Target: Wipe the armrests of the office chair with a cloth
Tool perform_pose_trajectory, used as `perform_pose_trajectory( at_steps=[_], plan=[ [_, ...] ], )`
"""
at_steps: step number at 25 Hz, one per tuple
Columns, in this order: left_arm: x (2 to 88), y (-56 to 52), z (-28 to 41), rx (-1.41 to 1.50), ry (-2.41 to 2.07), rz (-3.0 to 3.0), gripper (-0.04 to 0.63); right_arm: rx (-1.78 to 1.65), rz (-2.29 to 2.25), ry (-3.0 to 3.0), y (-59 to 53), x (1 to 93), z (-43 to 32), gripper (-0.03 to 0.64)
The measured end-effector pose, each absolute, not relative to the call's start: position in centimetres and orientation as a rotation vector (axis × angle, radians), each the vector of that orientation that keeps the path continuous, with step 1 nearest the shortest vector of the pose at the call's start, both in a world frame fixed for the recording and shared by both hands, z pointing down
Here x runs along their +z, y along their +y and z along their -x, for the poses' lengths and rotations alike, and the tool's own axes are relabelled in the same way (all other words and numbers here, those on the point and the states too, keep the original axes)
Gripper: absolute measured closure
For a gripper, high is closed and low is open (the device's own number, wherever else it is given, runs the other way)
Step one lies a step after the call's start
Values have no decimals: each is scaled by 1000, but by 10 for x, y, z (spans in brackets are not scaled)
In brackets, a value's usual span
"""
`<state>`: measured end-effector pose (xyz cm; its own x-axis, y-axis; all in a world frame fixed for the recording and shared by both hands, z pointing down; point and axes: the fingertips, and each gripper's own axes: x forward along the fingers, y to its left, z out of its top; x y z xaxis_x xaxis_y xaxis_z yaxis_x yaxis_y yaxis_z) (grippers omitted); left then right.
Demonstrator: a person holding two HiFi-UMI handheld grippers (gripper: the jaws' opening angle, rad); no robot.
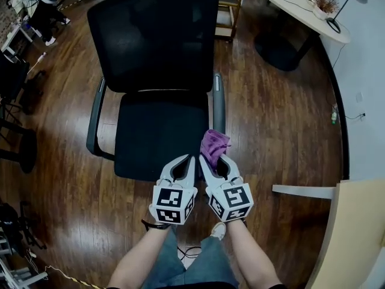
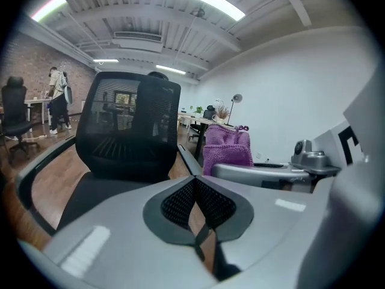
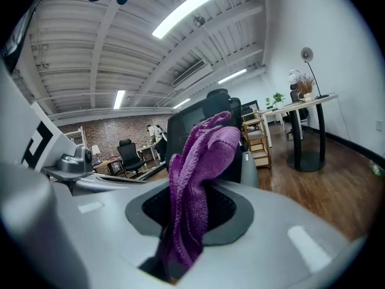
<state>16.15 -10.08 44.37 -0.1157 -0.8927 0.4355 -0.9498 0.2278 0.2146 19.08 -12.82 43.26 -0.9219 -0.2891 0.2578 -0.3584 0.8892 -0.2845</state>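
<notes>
Abreast: left hand-held gripper closed, empty; right hand-held gripper round the cloth.

Fuzzy purple knit cloth is bunched up and pinched between the right gripper's jaws, sticking out past the tips. The black mesh-back office chair sits right ahead, facing it. One dark armrest is just beyond the cloth, and the other armrest is off left.

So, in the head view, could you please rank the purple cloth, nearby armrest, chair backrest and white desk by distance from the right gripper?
From the right gripper:
1. purple cloth, clamped in its jaws.
2. armrest, just beyond the cloth.
3. chair backrest, upper centre.
4. white desk, top right.
</notes>
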Motion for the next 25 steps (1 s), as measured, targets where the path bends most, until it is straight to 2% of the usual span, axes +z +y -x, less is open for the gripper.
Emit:
perform_pose_trajectory(
  at_steps=[11,25],
  plan=[
    [433,-102,-46,181,-1912,-1862,591,520,-773,-2785,-123,435,-82,518],
    [430,-170,-7,216,-1757,-2029,591,539,-1202,-2683,-222,454,-34,518]
  ],
)
